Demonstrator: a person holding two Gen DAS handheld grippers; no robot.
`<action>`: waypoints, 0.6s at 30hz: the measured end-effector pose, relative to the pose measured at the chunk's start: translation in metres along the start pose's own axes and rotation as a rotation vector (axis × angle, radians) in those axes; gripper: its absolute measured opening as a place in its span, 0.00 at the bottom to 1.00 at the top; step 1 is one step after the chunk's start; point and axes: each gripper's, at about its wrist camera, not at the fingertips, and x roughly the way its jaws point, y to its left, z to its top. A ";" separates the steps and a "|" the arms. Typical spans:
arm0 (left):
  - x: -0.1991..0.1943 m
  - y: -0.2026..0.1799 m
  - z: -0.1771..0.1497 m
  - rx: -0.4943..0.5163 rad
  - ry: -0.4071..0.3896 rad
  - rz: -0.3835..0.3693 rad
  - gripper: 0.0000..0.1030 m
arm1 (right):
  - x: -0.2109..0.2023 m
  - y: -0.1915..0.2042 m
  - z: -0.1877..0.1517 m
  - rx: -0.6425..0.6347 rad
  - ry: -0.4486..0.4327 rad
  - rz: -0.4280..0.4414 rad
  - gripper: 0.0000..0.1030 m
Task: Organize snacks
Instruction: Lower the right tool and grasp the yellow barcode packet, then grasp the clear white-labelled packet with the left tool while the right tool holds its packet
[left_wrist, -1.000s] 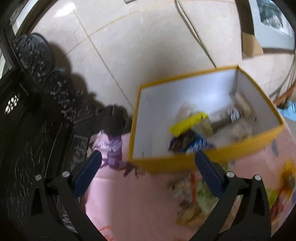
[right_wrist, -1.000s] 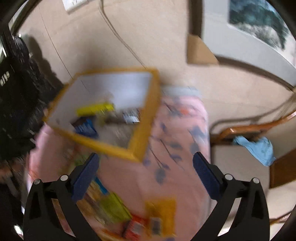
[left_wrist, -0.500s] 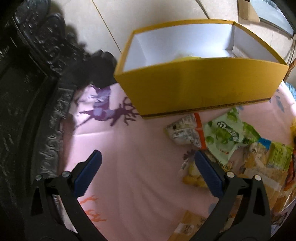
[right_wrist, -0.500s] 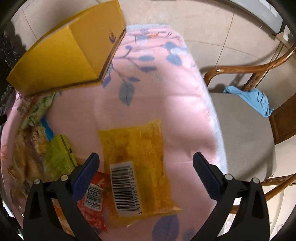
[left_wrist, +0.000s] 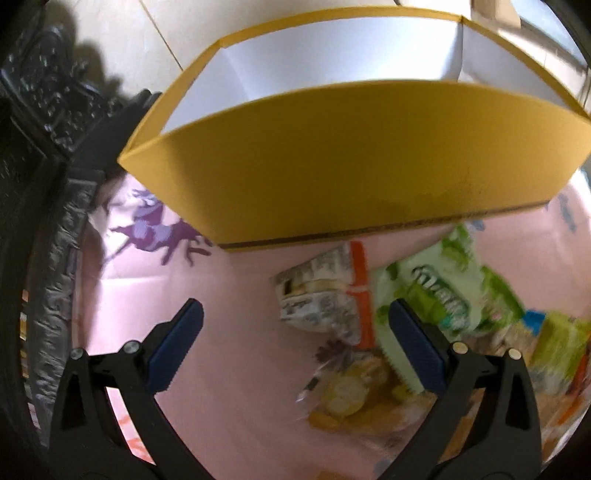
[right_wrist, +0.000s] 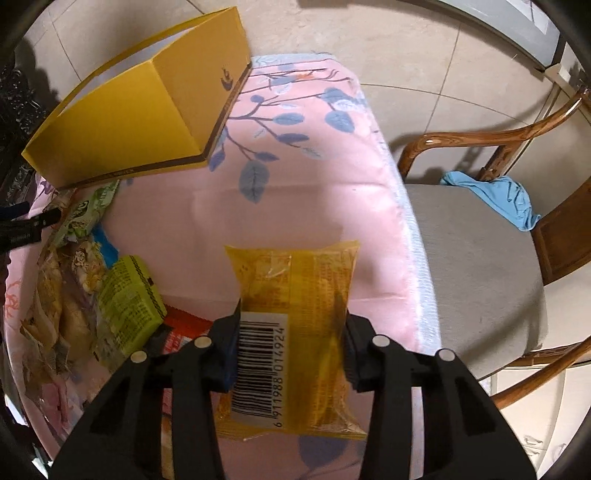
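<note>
Pink floral tablecloth (right_wrist: 306, 206), yellow box (right_wrist: 122, 122), yellow packet (right_wrist: 295, 295), scattered snack packs (left_wrist: 443, 302)

The left gripper (left_wrist: 291, 339) is held with its jaws wide apart above a pink tablecloth (left_wrist: 229, 302). A yellow box (left_wrist: 332, 166) is set toward the far edge; snack packets (left_wrist: 325, 295) are strewn just before it.

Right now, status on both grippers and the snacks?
Right gripper closing around yellow packet. Left gripper open, empty, over white-and-orange packet. Yellow box open beyond. Nothing blocking.
</note>
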 end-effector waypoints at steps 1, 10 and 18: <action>0.001 0.000 0.002 -0.007 0.000 -0.003 0.98 | 0.000 -0.002 -0.001 0.003 0.004 -0.005 0.42; 0.030 0.024 0.005 -0.216 0.087 -0.080 0.41 | 0.005 -0.012 -0.015 0.044 0.029 0.012 0.42; 0.010 0.016 -0.003 -0.141 0.011 -0.054 0.39 | -0.005 0.006 -0.010 0.001 0.019 0.030 0.42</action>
